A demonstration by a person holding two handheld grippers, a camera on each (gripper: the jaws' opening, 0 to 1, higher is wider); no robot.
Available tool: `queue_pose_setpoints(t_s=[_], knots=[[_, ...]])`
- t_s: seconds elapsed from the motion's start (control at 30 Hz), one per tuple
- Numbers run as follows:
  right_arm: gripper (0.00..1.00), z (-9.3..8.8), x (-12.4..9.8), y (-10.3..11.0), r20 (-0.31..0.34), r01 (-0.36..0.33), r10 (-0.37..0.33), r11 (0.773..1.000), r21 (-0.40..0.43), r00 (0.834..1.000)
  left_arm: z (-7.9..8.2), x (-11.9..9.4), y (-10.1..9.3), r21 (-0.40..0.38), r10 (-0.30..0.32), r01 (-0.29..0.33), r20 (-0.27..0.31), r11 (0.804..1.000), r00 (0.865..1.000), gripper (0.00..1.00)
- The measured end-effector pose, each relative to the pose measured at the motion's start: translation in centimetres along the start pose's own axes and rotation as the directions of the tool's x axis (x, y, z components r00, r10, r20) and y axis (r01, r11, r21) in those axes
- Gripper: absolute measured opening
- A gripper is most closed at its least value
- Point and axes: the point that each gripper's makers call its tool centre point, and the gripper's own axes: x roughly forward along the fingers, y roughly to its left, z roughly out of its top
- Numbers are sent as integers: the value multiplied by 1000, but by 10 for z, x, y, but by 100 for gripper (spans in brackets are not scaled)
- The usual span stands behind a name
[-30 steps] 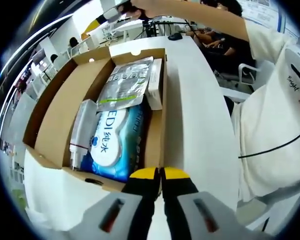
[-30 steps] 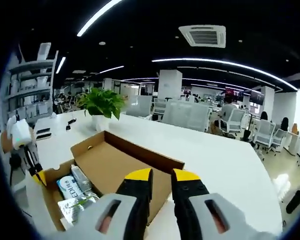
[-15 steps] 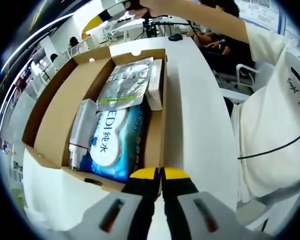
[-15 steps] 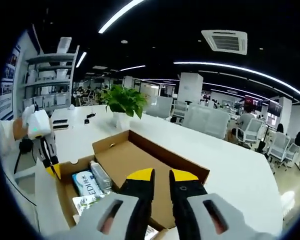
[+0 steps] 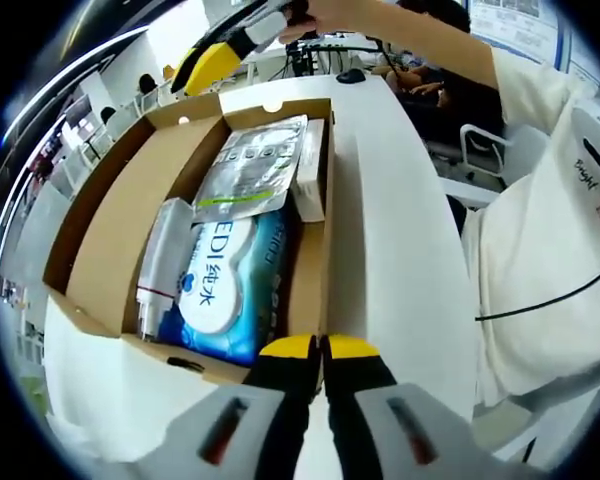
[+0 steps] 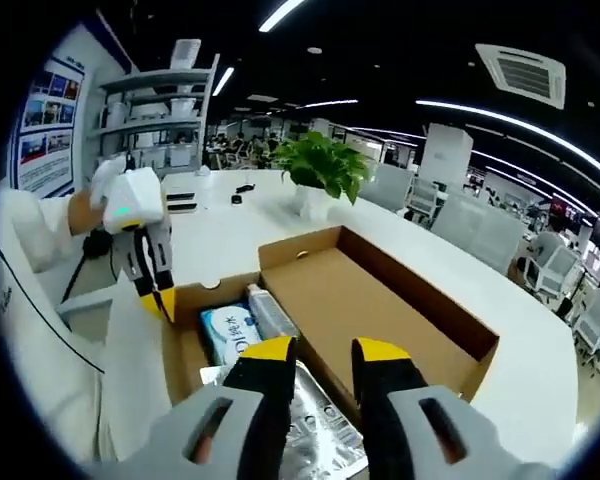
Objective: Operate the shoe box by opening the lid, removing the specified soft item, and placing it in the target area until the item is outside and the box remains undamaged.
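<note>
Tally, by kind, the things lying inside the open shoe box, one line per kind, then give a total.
Blue wet-wipes pack: 1
Silver foil pouch: 1
White tube or bottle: 1
Small white carton: 1
Total: 4 inside the shoe box

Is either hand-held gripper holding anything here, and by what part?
The left hand-held gripper is shut at the shoe box near wall's rim; an actual pinch cannot be told. The right hand-held gripper holds nothing.
</note>
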Motion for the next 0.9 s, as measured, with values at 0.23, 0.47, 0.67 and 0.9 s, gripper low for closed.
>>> queue_pose_setpoints(t_s=[0.23,0.47,0.67,0.9], knots=[[40,-7,5,27,-36,-51,48,997,-58,998,0,0,0,0,3,-4,7,1000,1000,3],[44,-13,3,44,-55,-92,88,992,-89,995,0,0,1,0,5,-5,5,1000,1000,3],[46,-16,3,53,-62,-128,122,987,-101,991,1,0,1,2,4,-4,10,1000,1000,3],[53,-29,12,64,-113,-154,138,976,-151,984,1,2,1,0,-1,1,11,1000,1000,3]])
